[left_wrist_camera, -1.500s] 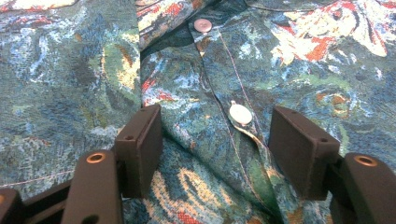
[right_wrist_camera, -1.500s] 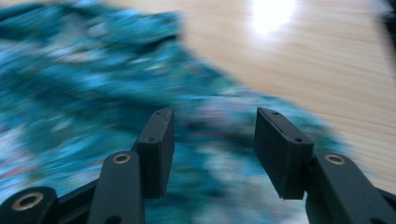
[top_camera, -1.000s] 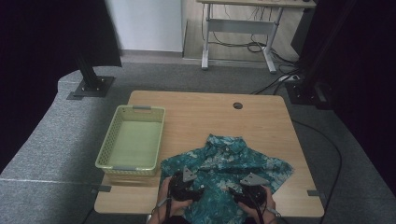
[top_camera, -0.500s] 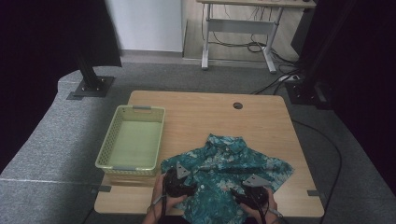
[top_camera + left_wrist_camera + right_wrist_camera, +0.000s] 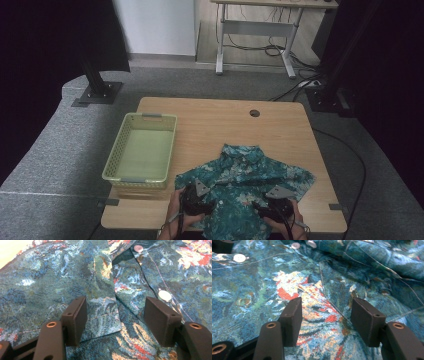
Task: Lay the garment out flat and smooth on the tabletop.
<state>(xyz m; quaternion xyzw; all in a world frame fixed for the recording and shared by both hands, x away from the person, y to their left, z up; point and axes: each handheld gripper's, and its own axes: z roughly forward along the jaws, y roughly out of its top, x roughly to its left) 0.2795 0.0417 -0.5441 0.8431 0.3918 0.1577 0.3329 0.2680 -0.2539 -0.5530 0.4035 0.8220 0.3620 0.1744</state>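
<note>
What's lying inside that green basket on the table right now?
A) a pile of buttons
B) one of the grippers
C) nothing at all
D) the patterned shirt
C: in the high view the green basket shows only its bare floor, while the patterned shirt lies beside it on the table.

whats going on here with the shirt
A person holds a set of tongs in each hand over a teal patterned shirt spread on the wooden table. The left tongs and right tongs both hover at the shirt's near part with jaws open, fabric lying between them but not pinched. The shirt lies open, its buttons showing. A pale green basket sits on the table to the shirt's left.
</note>
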